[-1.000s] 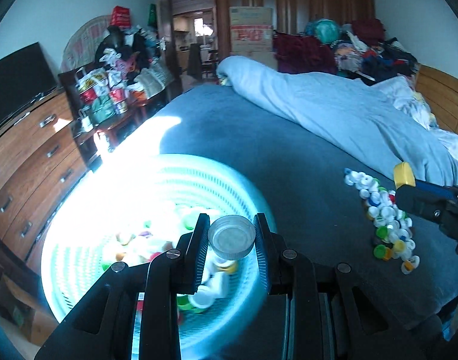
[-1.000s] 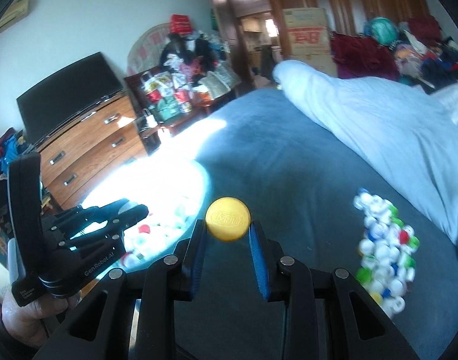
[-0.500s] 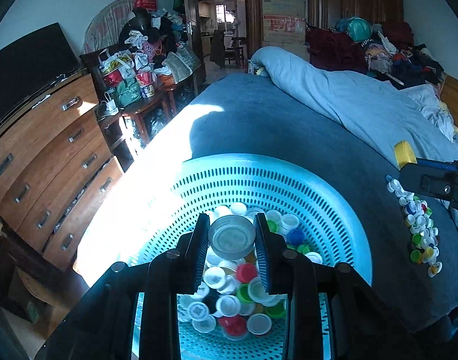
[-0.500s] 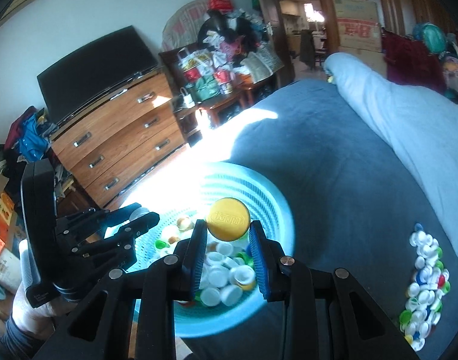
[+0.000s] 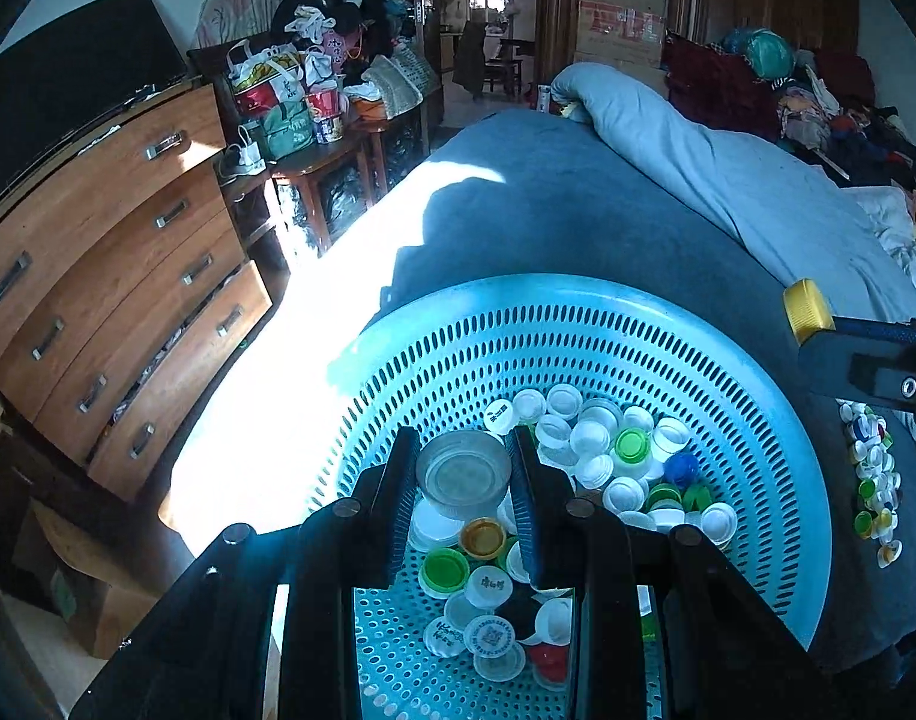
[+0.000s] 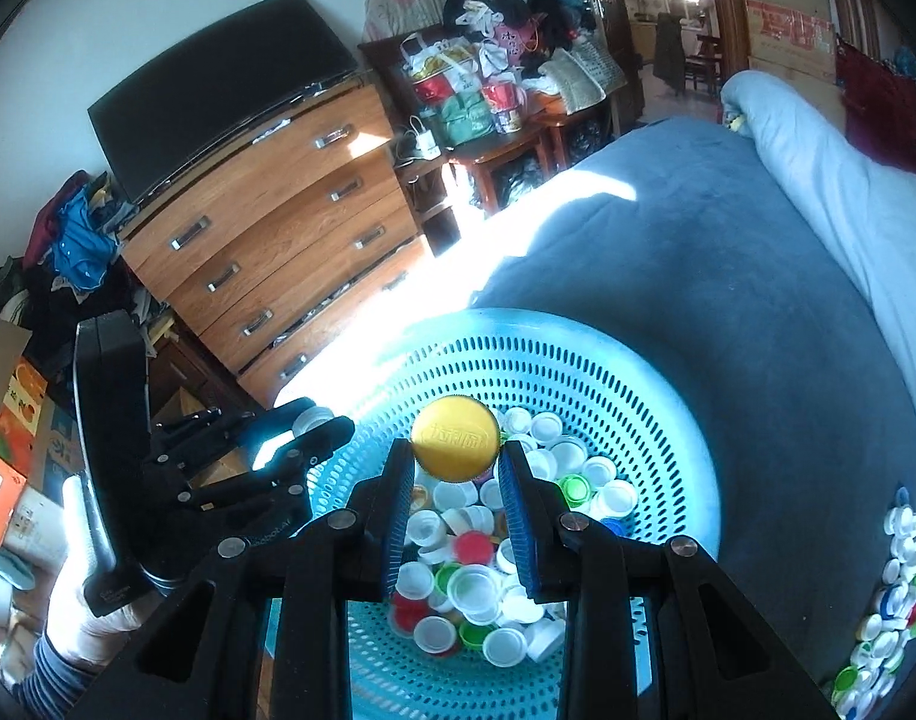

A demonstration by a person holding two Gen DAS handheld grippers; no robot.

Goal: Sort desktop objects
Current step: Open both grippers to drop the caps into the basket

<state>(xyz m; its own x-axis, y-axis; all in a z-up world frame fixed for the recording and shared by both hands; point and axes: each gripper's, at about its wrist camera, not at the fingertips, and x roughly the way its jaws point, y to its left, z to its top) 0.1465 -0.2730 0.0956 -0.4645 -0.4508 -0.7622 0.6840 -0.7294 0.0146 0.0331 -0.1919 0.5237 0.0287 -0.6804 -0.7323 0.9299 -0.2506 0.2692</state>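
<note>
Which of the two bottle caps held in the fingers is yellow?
The yellow cap, with raised lettering, sits in the right gripper; the left gripper holds a translucent grey cap.

A brown wooden dresser (image 6: 290,228) with drawers sits at the left. A black TV (image 6: 218,102) is on top of it. A small table (image 5: 338,144) piled with bags is near the top. A light blue blanket (image 5: 728,180) lies at the upper right.

Bare blanket (image 6: 728,276) beyond the cap-filled basket (image 6: 656,396); loose caps (image 6: 896,588) crowd its right.
</note>
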